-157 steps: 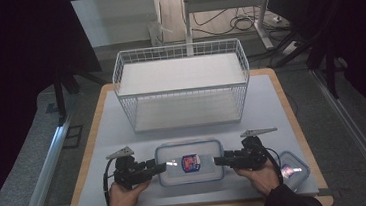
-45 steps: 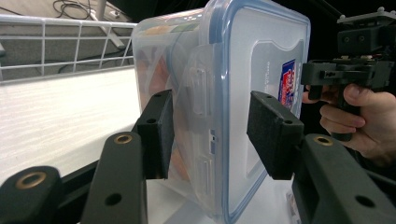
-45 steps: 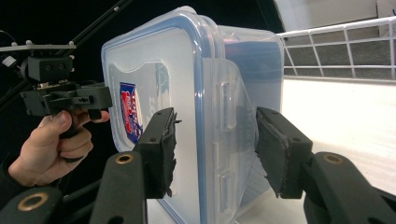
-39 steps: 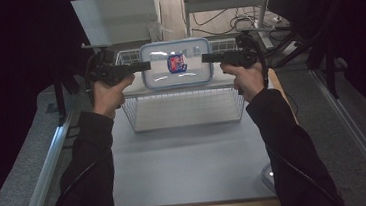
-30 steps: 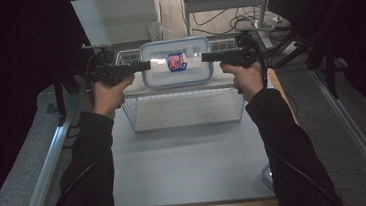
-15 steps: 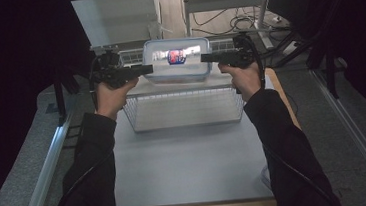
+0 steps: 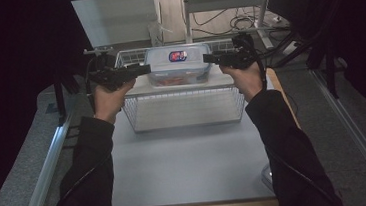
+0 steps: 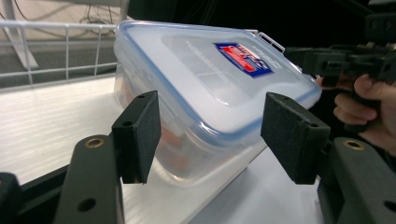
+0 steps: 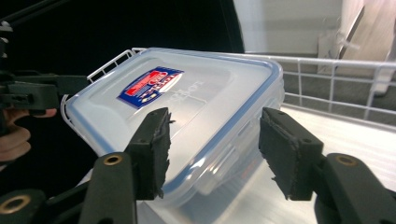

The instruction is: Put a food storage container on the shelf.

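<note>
One lidded box [image 7: 178, 64] of reddish food sits in the wire basket [image 7: 186, 102], both grippers' jaws spread.

We cannot read the label [image 7: 177, 56] on the container [image 7: 179, 65], too small from above. Reddish contents blur behind its frosted wall. The basket's [image 7: 186, 107] far rim hides behind it.

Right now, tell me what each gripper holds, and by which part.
Nothing. The lidded plastic container rests in the wire basket; the left gripper and right gripper stand open at its ends.
</note>
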`<state>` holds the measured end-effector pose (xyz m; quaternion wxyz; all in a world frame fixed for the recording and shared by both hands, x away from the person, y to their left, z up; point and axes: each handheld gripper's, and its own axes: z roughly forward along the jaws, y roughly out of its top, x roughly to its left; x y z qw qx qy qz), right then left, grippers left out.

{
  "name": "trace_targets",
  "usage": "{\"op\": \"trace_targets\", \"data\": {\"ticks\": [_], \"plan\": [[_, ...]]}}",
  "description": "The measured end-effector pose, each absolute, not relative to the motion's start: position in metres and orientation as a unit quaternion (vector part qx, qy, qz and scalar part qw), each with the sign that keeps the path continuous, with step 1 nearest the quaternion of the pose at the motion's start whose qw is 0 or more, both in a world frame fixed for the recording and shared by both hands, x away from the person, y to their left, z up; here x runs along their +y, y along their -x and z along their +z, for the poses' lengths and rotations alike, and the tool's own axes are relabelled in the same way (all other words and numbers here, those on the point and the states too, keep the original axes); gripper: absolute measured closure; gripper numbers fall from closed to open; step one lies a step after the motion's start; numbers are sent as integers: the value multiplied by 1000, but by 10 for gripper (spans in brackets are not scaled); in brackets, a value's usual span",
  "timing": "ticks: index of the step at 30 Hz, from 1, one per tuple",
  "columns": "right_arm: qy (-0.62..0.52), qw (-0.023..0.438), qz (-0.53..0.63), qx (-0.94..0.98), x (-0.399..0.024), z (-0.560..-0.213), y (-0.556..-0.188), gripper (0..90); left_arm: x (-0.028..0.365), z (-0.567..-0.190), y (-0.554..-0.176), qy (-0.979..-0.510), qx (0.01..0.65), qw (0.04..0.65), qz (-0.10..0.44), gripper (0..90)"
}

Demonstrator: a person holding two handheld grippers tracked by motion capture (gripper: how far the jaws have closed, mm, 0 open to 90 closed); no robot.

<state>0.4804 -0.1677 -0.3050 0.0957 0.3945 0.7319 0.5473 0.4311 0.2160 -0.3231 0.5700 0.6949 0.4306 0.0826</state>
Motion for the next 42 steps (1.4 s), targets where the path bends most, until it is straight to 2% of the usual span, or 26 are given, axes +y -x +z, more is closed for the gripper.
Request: {"op": "trace_targets", "data": {"ticks": [1,2,3,4,7,8,9,12,17,32,36,39,40,42], "plan": [[-388,105,551,731,-172,-302,-472,551,218,-323,-422,-696,426,570,96,440],[-388,105,551,731,-172,-302,-472,551,218,-323,-422,-696,426,570,96,468],[-384,106,553,732,-173,-301,-468,596,218,-324,-416,-699,424,566,104,468],[-369,119,548,741,-176,-301,-455,726,218,-325,-412,-704,420,562,112,577],[-348,130,545,752,-176,-309,-438,842,213,-334,-399,-730,405,532,140,727],[-348,130,545,752,-176,-309,-438,842,213,-334,-399,-730,405,532,140,770],[-331,124,541,763,-173,-319,-431,886,210,-339,-397,-740,399,522,145,809],[-322,118,524,780,-163,-331,-431,896,205,-346,-401,-737,405,523,140,863],[-320,118,507,792,-147,-339,-437,897,197,-352,-409,-734,408,525,135,863],[-341,114,509,782,-151,-344,-448,896,189,-354,-411,-733,408,526,138,832],[-338,112,512,782,-151,-342,-445,869,189,-354,-407,-734,406,526,139,758],[-332,111,511,785,-150,-342,-441,823,188,-355,-402,-737,401,523,148,668],[-330,111,510,787,-150,-342,-440,805,188,-356,-399,-739,400,521,151,668],[-325,114,505,791,-150,-344,-435,753,188,-357,-394,-746,394,513,159,579]]}}
